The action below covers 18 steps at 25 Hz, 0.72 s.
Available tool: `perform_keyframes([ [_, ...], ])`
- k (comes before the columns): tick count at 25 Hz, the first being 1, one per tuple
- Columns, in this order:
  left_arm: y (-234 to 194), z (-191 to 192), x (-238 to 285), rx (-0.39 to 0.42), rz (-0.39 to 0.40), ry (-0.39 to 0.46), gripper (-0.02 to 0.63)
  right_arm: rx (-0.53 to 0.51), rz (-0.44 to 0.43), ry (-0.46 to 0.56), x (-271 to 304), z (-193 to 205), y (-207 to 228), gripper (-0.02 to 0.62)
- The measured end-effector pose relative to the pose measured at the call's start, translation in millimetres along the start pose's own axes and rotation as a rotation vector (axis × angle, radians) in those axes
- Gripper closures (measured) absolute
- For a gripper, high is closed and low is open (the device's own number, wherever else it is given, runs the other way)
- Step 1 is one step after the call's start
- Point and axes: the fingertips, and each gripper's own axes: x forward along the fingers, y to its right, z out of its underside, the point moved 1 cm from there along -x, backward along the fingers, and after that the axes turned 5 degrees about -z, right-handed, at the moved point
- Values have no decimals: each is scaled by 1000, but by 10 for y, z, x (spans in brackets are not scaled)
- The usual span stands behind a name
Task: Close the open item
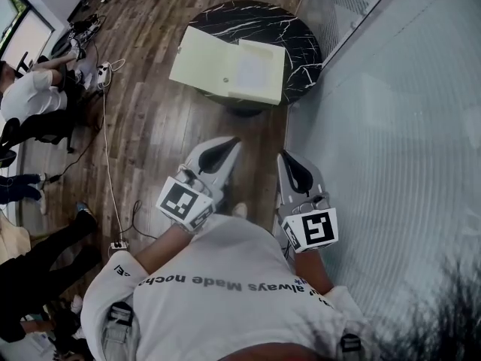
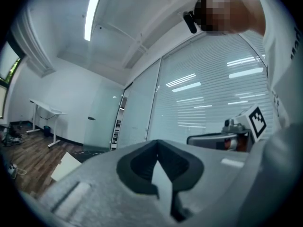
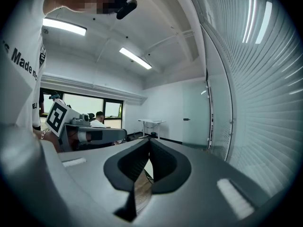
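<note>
A pale yellow folder [image 1: 229, 66] lies open and flat on a round black marble table [image 1: 294, 30] at the top of the head view; its corner also shows in the left gripper view [image 2: 66, 166]. Both grippers are held close to the person's chest, well short of the table, and point toward it. My left gripper [image 1: 230, 143] [image 2: 157, 144] is shut with nothing between its fingers. Beside it, my right gripper [image 1: 285, 156] [image 3: 150, 141] also has its fingertips together and holds nothing.
A glass wall with blinds [image 1: 391, 126] runs along the right, close to the right gripper. People sit at the left [image 1: 30, 96], and a white cable [image 1: 105, 164] trails over the wooden floor. A white desk [image 2: 45, 110] stands far off.
</note>
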Motion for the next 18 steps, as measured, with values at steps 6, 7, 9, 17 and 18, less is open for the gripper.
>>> perform_keyframes([
  [6,-814,-48,293,-17,1,4,603,-19,1,-18,850,-69,186,594],
  [7,-942,-62,333,-20,1,6,603,-22,-1,-20,991,-85,207,594],
  [9,-1178,-100,400,-19,1,9,603,-24,-5,-22,1247,-122,240,594],
  [17,-1647,-184,589,-19,10,-7,603,-16,4,-15,1739,-250,372,594],
  [18,-1662,-187,608,-19,13,-9,603,-17,6,-15,1763,-255,388,594],
])
